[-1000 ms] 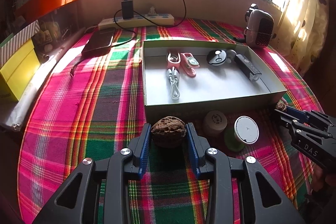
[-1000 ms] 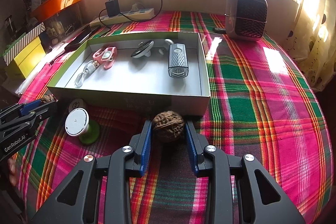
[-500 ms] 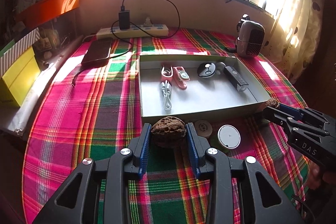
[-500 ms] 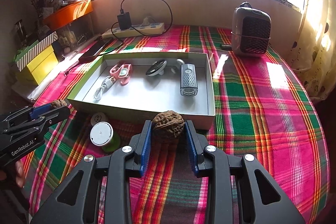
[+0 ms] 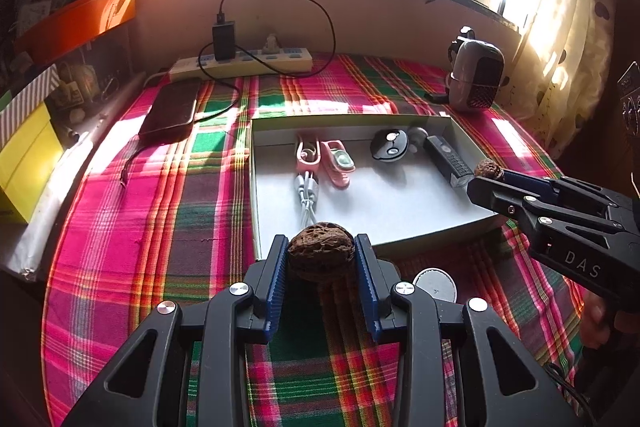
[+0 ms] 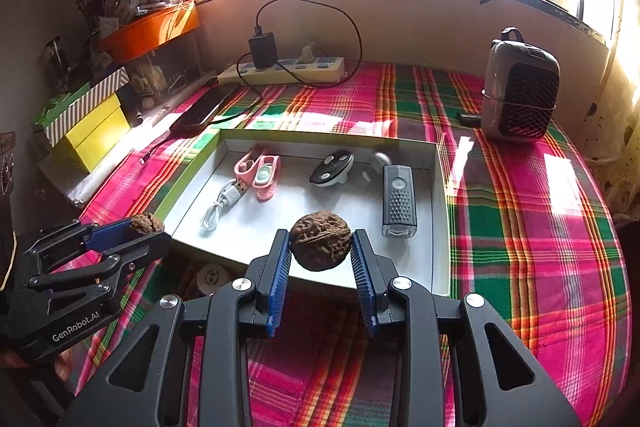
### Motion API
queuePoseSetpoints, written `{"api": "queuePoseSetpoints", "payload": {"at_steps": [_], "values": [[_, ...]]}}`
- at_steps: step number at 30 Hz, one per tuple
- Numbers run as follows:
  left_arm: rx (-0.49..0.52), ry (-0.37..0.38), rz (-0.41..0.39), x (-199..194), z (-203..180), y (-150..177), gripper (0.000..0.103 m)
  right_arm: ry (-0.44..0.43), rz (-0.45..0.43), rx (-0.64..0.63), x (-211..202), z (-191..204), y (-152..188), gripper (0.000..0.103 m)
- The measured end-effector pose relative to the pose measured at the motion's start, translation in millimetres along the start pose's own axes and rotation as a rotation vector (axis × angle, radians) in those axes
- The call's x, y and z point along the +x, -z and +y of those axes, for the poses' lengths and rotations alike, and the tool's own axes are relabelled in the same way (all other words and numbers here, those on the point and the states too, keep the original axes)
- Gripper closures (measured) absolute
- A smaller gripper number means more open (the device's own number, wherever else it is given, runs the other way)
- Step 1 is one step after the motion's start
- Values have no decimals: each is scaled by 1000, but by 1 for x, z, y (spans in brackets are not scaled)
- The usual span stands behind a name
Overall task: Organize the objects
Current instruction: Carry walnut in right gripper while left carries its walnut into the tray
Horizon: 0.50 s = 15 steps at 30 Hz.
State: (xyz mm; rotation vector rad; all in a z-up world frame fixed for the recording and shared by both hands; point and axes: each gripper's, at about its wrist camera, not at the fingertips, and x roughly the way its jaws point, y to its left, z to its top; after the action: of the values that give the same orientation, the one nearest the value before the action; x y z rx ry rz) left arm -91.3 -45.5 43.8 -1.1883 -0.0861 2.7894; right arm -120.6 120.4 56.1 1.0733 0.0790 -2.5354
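Note:
My left gripper (image 5: 321, 259) is shut on a brown walnut (image 5: 321, 255), held above the near left edge of the shallow open box (image 5: 256, 187). My right gripper (image 6: 321, 247) is shut on a second walnut (image 6: 321, 245), raised over the box's near wall (image 6: 340, 277). Each gripper shows in the other's view: the right one (image 5: 486, 173) over the box's right side, the left one (image 6: 149, 227) at its left corner. In the box lie a pink clip device (image 5: 338, 163), a white USB cable (image 5: 306, 195), a round black gadget (image 5: 389, 145) and a grey bike light (image 6: 398, 201).
Two round white-topped items (image 5: 434, 285) sit on the plaid cloth (image 5: 160, 227) just before the box. A small heater (image 6: 518, 87) stands at the back right, a power strip (image 5: 244, 65) with charger and a phone (image 5: 172, 111) at the back left. Yellow boxes (image 6: 94, 131) line the left edge.
Both grippers have risen with their walnuts and come forward over the box's near edge. The round items in front of the box have slipped partly behind my left fingers.

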Motion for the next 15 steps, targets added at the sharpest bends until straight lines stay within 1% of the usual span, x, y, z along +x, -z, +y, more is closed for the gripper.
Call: {"api": "queuePoseSetpoints", "payload": {"at_steps": [5,15], "values": [[-1,25,10,11,-1,-10,72,-1,9,-10,11,-2,-11,71],[31,43,41,36,-10,-23,72,-9,33,-17,34,-11,-23,71]]}}
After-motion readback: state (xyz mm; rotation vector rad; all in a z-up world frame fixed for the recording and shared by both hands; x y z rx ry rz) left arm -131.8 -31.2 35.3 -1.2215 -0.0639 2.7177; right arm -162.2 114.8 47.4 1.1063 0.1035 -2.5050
